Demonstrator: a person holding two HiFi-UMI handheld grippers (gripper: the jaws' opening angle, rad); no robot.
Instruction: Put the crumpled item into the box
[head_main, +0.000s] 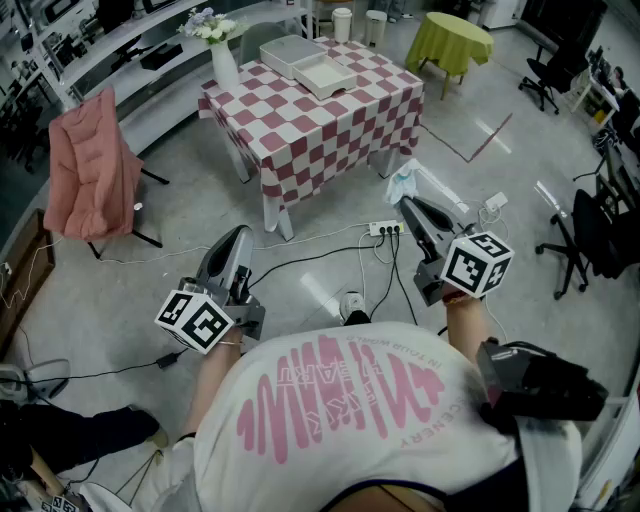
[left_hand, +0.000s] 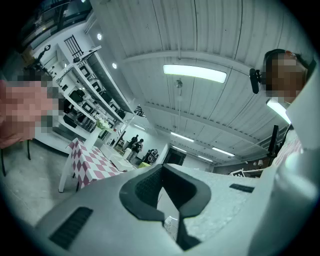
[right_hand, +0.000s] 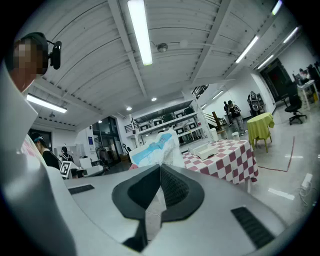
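Carrying: R gripper (head_main: 408, 206) grips crumpled wrapper (head_main: 403, 181), L gripper (head_main: 240, 235) closed, empty; next I walk to box (head_main: 325, 76) on bench (head_main: 300, 130).

Crumpled item (right_hand: 150, 147): bottom part hidden between pads of right hand-held gripper (right_hand: 160, 170). Box (head_main: 322, 76) on tabletop (head_main: 300, 125): inside too small to tell.

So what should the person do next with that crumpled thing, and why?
Probably step toward the checkered table with the right gripper shut on the crumpled item. The open white box sits on that table, well ahead of the gripper, so it looks out of reach from here.
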